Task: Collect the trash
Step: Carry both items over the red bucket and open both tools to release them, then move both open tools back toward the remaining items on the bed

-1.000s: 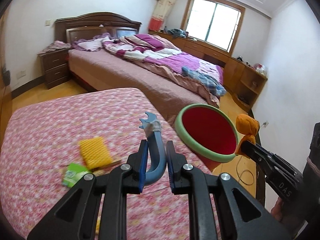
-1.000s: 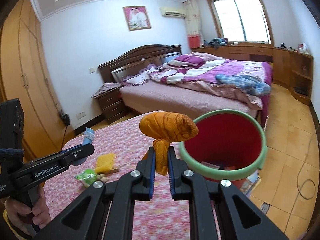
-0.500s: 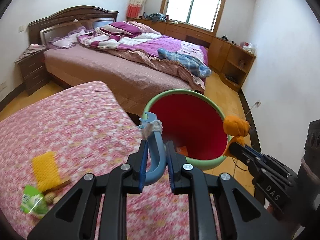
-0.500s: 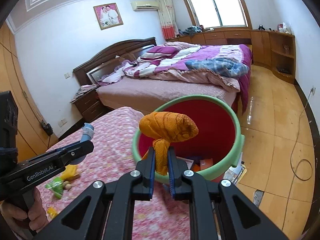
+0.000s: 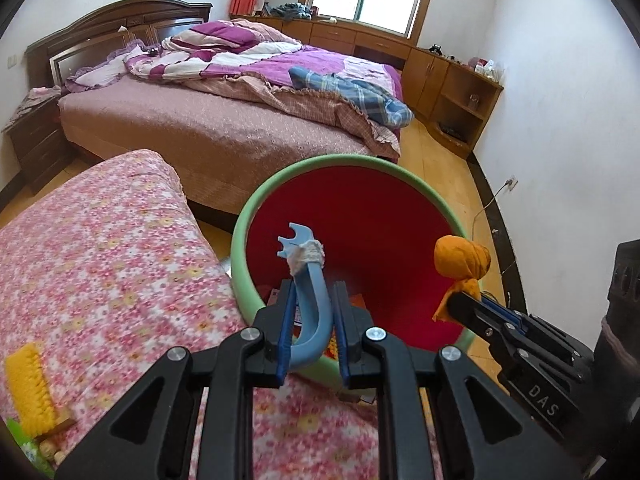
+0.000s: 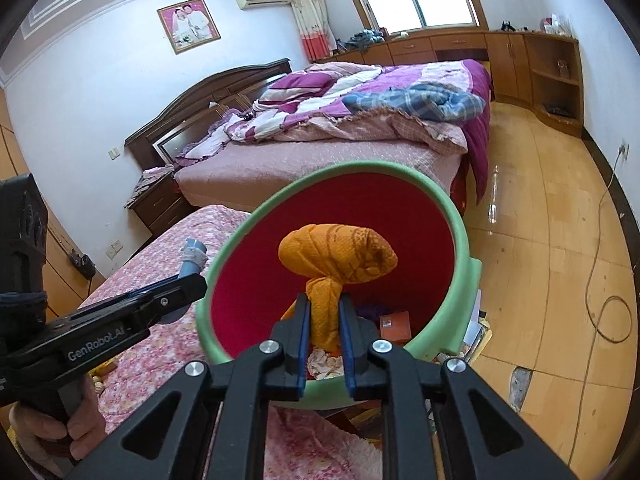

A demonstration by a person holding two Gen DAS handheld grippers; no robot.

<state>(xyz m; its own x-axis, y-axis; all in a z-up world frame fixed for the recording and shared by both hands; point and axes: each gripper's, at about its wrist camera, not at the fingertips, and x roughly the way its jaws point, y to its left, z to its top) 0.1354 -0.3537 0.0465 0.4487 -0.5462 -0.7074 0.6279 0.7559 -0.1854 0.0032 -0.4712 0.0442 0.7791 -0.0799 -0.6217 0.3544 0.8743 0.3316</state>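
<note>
Right wrist view: right hand-held gripper (image 6: 323,320), jaws easing apart, pinches the tail of a knotted orange cloth bundle (image 6: 338,259) above the green-rimmed red bin (image 6: 460,240). Left hand-held gripper (image 5: 311,326) clamps a curved blue plastic piece (image 5: 314,292) over the near rim.

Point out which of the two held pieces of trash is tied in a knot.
The orange cloth bundle in the right gripper, whose jaws are opening around its knotted tail. The other piece, the curved blue plastic piece in the left gripper, is rigid.
</note>
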